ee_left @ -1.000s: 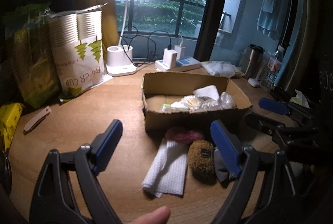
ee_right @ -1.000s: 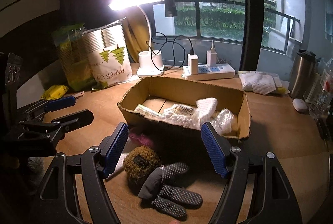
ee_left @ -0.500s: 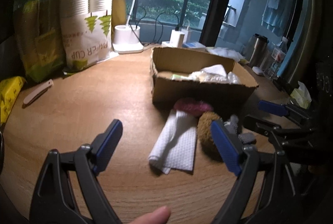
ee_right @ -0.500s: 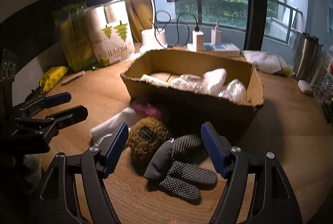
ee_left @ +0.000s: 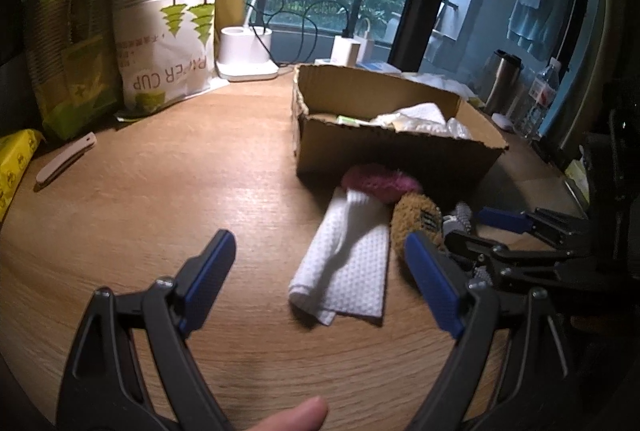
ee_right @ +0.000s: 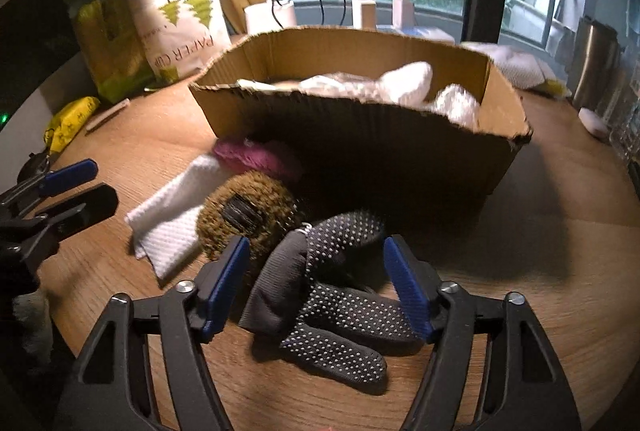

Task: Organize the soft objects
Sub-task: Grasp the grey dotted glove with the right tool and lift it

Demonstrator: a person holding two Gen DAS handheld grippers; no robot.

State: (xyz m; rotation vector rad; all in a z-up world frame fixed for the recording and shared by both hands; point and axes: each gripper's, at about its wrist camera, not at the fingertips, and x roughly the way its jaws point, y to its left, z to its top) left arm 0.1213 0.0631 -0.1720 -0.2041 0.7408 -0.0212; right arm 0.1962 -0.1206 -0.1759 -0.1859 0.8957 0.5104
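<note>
Before the cardboard box, the right gripper, jaws just narrowing yet unclenched, straddles the dotted glove

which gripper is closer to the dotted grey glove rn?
Right. The right gripper straddles the dotted grey glove, jaws just closing, pads not yet touching. The left gripper is off beside it, over the white cloth.
</note>
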